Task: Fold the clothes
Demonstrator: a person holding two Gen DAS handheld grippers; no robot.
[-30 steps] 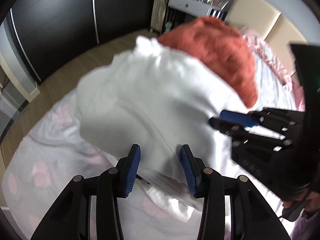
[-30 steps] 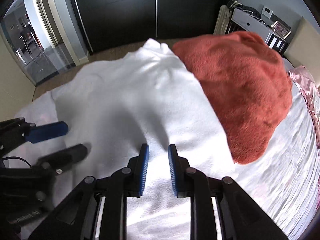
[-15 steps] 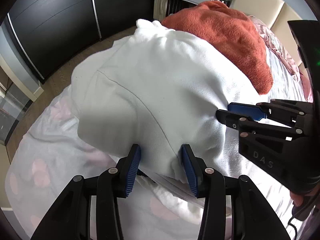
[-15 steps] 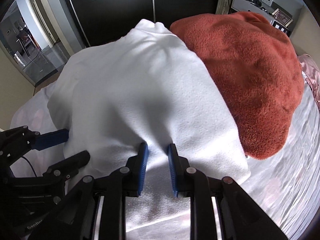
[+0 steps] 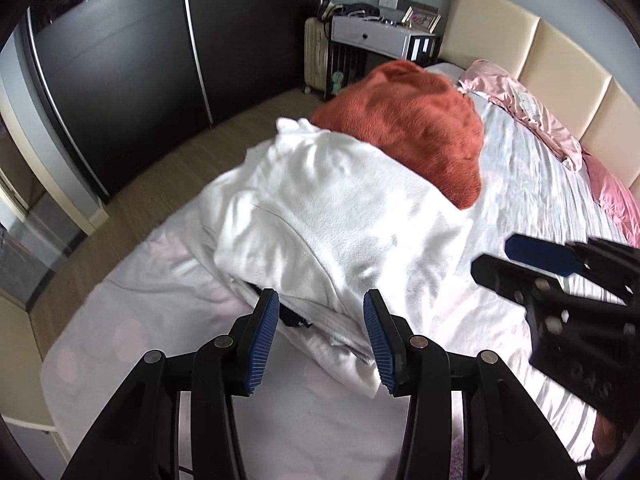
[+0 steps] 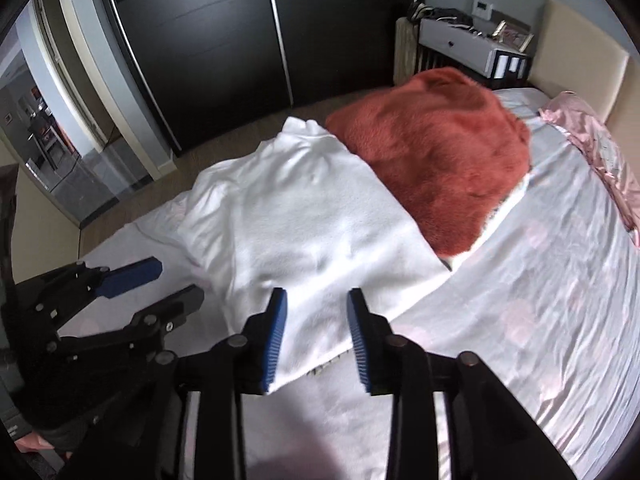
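A white fleece garment (image 5: 320, 208) (image 6: 304, 208) lies folded on the bed, its far edge tucked under a rust-red fleece (image 5: 412, 132) (image 6: 436, 160). My left gripper (image 5: 320, 308) hovers above the garment's near edge with its jaws apart and nothing pressed between the pads. My right gripper (image 6: 316, 304) hangs over the near right corner; its jaws are opening and the cloth lies loose below them. Each gripper shows in the other's view: the right gripper (image 5: 492, 258) at the right, the left gripper (image 6: 180, 280) at the left. Something dark (image 5: 292, 316) peeks out under the white hem.
The bed sheet (image 5: 520, 184) (image 6: 540, 280) is pale with faint pink dots. A pink satin pillow (image 5: 532, 116) lies by the beige headboard (image 5: 560, 52). A nightstand (image 5: 376, 36) and dark wardrobe doors (image 5: 160, 60) stand beyond the wooden floor (image 5: 160, 168).
Both grippers have let go of the white garment and drawn back and up from it. The right jaws have widened clearly. The garment has settled flat on the bed.
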